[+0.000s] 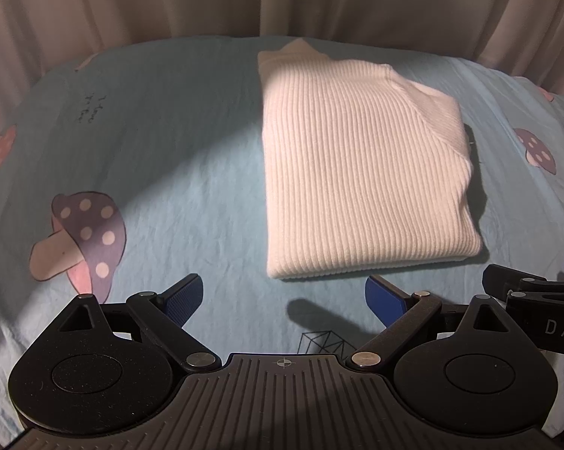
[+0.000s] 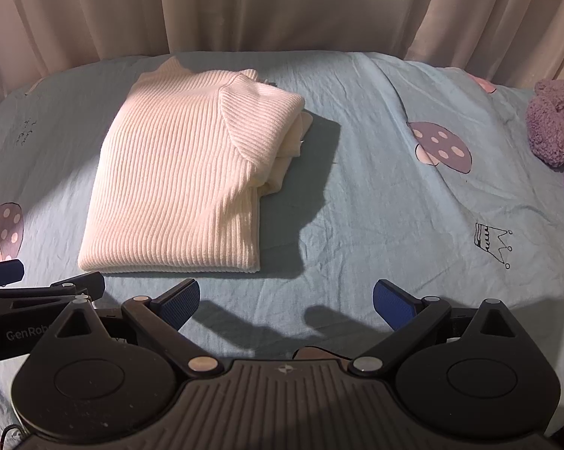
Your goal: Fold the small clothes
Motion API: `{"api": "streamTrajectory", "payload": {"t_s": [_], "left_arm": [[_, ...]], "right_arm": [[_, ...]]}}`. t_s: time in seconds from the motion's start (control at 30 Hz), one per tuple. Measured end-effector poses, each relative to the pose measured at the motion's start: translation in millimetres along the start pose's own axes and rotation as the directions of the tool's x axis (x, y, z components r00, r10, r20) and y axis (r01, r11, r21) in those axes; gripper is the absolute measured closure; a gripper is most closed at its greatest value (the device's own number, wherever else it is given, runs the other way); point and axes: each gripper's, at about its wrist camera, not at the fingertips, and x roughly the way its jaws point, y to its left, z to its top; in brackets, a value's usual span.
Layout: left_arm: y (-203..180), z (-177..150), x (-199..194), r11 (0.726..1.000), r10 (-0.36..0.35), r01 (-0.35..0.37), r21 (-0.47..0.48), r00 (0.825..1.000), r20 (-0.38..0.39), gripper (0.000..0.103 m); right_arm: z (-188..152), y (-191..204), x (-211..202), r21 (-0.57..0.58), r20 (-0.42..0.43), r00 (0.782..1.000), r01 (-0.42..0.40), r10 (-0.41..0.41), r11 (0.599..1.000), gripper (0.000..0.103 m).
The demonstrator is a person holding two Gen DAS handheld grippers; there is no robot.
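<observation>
A white ribbed sweater (image 1: 360, 165) lies on the bed (image 1: 192, 195), folded to a compact rectangle with its collar at the far end and its hem toward the near edge; judged from that tidy shape, the folding looks close to done or done. It sits toward the middle of the blue mushroom-print sheet, apart from both tools. The left gripper (image 1: 284, 300) hovers just short of the near hem with its blue-padded fingers (image 1: 182, 302) spread wide and nothing between them; the right gripper (image 2: 285, 302) is beside it, likewise spread and empty, pointing at bare sheet to the right of the garment. Both probably sit back here so the sweater can be checked or left alone. The left long edge looks straight and flush, while on the right side some inner layers (image 2: 289, 142) bulge out from under the top fold near the shoulder, the one spot that might want tucking. Open sheet lies all round: wide on the left, wider on the right up to a purple plush toy (image 2: 555, 123) at the far right edge. A pale curtain (image 2: 282, 7) closes off the far side.
</observation>
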Motion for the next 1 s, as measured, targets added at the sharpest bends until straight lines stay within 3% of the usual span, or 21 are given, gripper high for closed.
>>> {"api": "streamTrajectory", "payload": {"t_s": [1.0], "left_arm": [[-4.9,-2.5,1.9,1.000,-0.008,0.008,0.009,1.000,0.001,0.006]], "right_arm": [[0.7,-2.6,-0.4,-0.001,0.005,1.000,0.004,-0.004,1.000,0.004]]}}
